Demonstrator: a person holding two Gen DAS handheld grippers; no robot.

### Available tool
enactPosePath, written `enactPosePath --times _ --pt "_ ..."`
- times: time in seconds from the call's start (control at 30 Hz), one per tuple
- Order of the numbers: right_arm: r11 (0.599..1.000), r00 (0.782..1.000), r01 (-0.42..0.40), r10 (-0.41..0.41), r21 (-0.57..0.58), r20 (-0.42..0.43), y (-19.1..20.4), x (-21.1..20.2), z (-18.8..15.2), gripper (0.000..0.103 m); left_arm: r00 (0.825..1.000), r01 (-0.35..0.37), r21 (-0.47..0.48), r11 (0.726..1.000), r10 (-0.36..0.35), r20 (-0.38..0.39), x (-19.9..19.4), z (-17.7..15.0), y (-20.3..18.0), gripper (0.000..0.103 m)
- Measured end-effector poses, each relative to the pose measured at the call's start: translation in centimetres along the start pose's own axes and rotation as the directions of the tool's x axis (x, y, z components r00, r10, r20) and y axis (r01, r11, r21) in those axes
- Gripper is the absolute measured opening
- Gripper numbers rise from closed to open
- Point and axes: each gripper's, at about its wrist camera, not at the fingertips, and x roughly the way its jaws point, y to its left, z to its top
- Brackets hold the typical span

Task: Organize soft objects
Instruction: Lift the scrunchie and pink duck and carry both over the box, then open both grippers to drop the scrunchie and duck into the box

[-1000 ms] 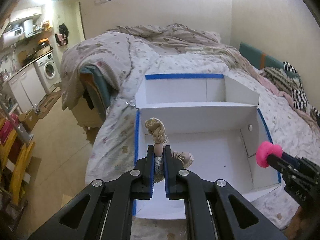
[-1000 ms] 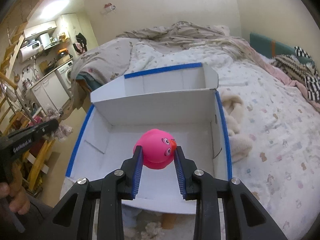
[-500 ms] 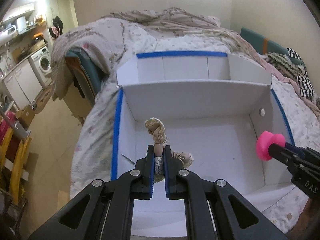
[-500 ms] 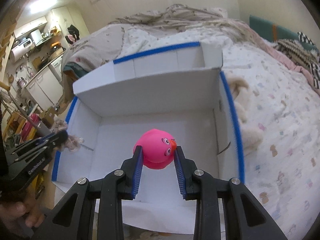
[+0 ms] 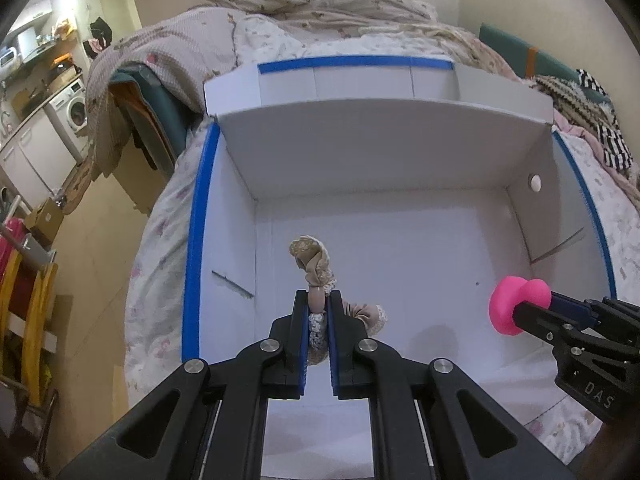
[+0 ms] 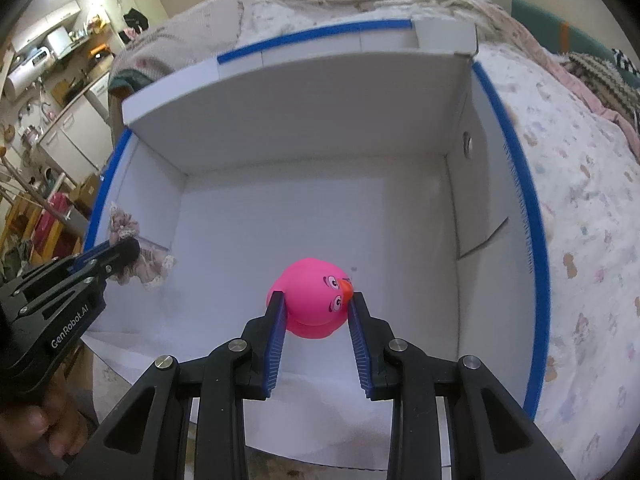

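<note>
Left gripper: fingers nearly closed, clamped on a beige fabric scrunchie. One twisted loop of the scrunchie stands above the pads toward 12 o'clock; a ruffled, lace-edged part bulges out past the right pad toward 3 o'clock. The item hangs above the floor of the white box, in its left half.

Right gripper: fingers parted about the width of the toy, pressed against both sides of a pink rubber duck. The duck's orange beak and printed eyes face 2 o'clock, and the beak sits right at the tip of the right pad. The duck is held above the box floor, near the middle.

In the right wrist view the left gripper enters at 9 o'clock with the scrunchie in its tip. In the left wrist view the right gripper enters at 3 o'clock with the duck.

The box is open-topped with blue-taped rims, flaps standing at 12 o'clock, and rests on a bed with a patterned quilt.
</note>
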Motion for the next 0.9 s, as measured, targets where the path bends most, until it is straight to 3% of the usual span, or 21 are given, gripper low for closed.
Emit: enactPosePath --times 0.4,0.73,0.9 --pt "1.0 0.998 0.005 -0.004 0.013 -0.06 -0.4 1.0 -0.4 0.033 0.999 -0.015 0.02 1.0 0.016 -0.039 1.6 -0.6 -0.4 0.008" --pt "0.999 0.998 0.027 -0.025 0.027 -0.062 -0.5 1.4 -0.1 0.033 0.998 -0.004 0.011 1.0 0.004 -0.06 2.1 -0.7 -0.4 0.01" --pt "0.999 0.999 0.013 -0.011 0.041 -0.038 -0.5 1.0 0.0 0.033 0.999 0.0 0.03 1.0 0.001 -0.049 1.7 -0.9 -0.6 0.023"
